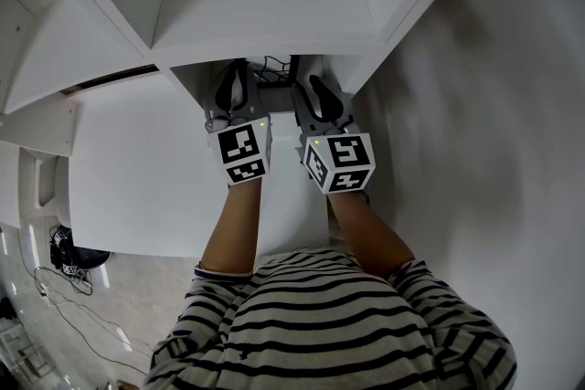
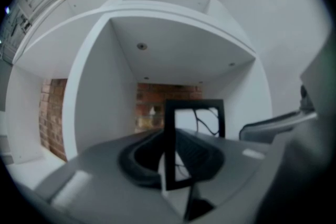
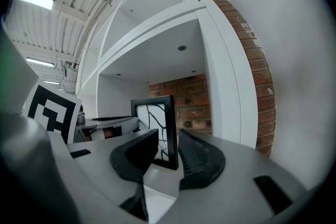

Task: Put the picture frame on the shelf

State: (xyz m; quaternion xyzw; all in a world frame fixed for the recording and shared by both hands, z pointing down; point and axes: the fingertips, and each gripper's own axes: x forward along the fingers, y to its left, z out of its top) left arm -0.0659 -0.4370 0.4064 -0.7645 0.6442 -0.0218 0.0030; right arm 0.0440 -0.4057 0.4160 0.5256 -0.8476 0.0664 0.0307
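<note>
Two grippers meet at one frame (image 1: 274, 68), which stands upright in the lower bay of the white shelf (image 1: 265, 5), in front of the brick wall (image 3: 191, 105) that shows at the back of the bay. We see a slim black frame, taller than wide, around a white picture crossed by dark, curving, branch-like lines. Our left gripper (image 2: 169, 159) has hold of its left upright: the jaws are partly closed, and the black bar runs straight down between them with a pad against each face. Our right gripper (image 3: 168, 152) brackets the frame's right upright with its jaws standing wide. The bar sits between them, and a thin gap shows beside it on the right-hand jaw's side, so we read no grip there. From the head view both grippers point into the bay side by side, their marker cubes (image 1: 242, 152) near each other and the frame between the tips. The frame's lower edge seems to rest on the white shelf floor, and it looks plumb rather than tilted.
</note>
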